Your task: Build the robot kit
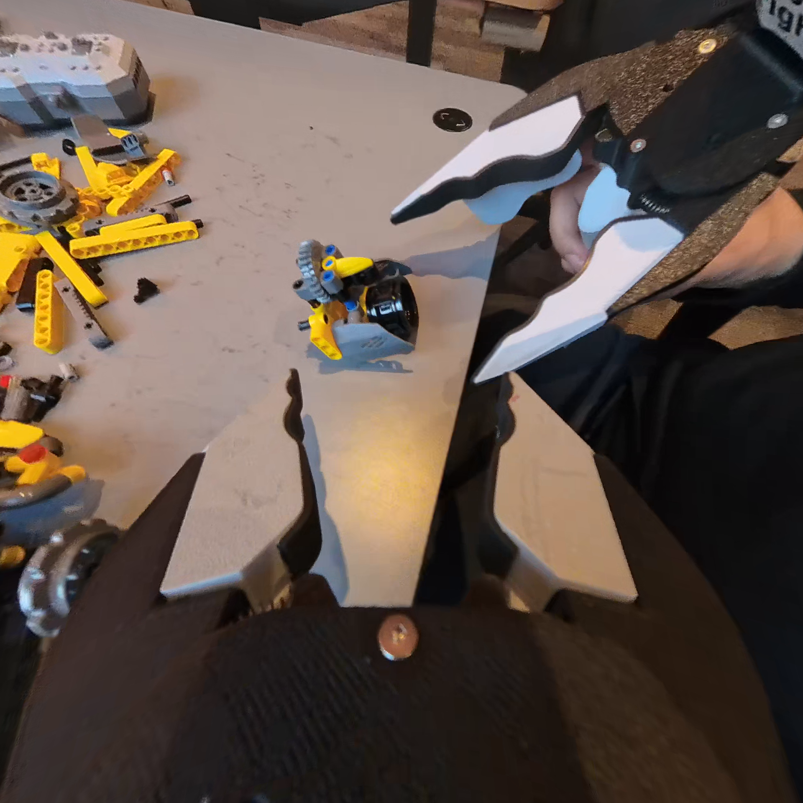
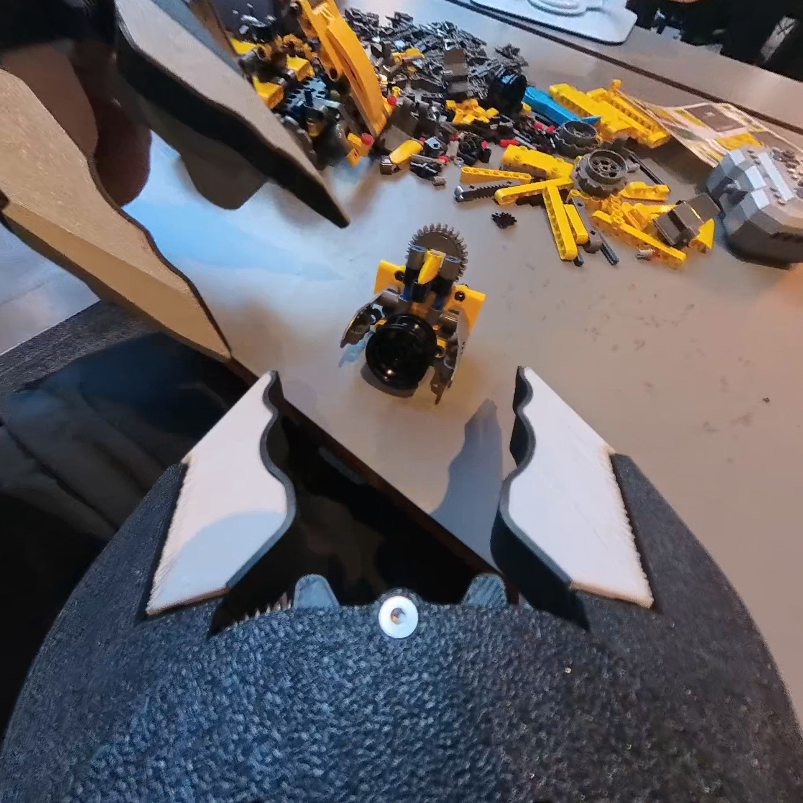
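A small build of yellow, grey and black brick parts [image 1: 356, 304] with a grey gear and a black wheel hub stands alone on the grey table [image 1: 260, 152], near its edge. It also shows in the right wrist view [image 2: 413, 321]. My left gripper [image 1: 399, 378] is open and empty, just short of the build. My right gripper [image 2: 396, 371] is open and empty, its jaws wide apart, close in front of the hub. Each gripper shows in the other's view: the right one [image 1: 434, 300], the left one [image 2: 286, 290]. Neither touches the build.
A pile of loose yellow, black and grey parts [image 2: 521, 143] covers the far side of the table, with a dark tyre [image 2: 602, 171], a blue piece [image 2: 552, 106], a grey blocky unit [image 2: 756, 195] and a printed sheet [image 2: 712, 126]. The table edge [image 1: 478, 304] runs beside the build.
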`<action>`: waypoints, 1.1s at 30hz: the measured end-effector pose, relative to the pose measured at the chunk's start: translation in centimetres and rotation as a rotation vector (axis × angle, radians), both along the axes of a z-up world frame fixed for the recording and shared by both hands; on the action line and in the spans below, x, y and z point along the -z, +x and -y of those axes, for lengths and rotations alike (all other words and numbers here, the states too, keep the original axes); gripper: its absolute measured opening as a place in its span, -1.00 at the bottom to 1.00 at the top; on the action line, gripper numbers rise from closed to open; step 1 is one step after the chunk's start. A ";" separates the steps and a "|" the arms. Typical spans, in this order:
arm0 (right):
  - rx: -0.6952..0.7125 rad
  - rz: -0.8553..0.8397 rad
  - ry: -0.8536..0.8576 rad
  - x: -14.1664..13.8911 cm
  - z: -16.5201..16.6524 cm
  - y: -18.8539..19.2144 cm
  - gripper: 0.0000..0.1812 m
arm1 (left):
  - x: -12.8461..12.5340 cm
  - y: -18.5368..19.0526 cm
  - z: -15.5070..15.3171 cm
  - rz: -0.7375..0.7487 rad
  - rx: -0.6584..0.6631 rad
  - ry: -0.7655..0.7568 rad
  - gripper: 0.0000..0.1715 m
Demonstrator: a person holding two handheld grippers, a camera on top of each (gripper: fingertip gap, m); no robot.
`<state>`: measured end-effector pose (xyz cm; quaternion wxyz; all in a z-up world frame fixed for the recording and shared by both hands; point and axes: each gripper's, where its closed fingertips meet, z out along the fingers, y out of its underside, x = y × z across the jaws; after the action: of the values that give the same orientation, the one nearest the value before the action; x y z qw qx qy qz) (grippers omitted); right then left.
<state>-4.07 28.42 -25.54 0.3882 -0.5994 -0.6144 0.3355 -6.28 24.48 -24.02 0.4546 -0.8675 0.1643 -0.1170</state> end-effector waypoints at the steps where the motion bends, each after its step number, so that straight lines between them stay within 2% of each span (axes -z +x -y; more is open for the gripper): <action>1: 0.007 0.009 -0.004 0.1 -0.2 -0.2 0.14 | -0.1 -0.3 -0.5 -0.014 0.007 0.003 0.04; 3: 0.006 0.028 -0.028 0.2 -0.1 -0.7 0.10 | 0.0 -0.8 -1.3 -0.022 0.035 -0.005 -0.03; 9: -0.005 0.080 -0.041 0.8 -0.3 -1.9 0.02 | 0.9 -1.3 -2.6 0.017 0.094 -0.083 -0.04; 12: -0.007 0.097 -0.039 1.2 -0.5 -2.0 0.01 | 1.2 -1.0 -2.5 0.049 0.119 -0.095 -0.15; 18: 0.000 0.104 -0.023 1.2 -1.6 -1.7 -0.05 | 2.6 -0.2 -1.9 0.053 0.174 -0.139 -0.10; 29: 0.027 0.131 -0.009 1.6 -3.6 -0.6 -0.10 | 2.5 1.9 -1.0 0.063 0.215 -0.145 -0.11; 33: -0.003 0.153 -0.009 1.9 -4.0 0.4 -0.12 | 2.5 3.1 -0.6 0.059 0.241 -0.143 -0.11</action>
<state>-3.63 32.40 -27.43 0.3368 -0.6244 -0.6415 0.2919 -3.14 25.11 -26.51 0.3789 -0.8679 0.2452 -0.2075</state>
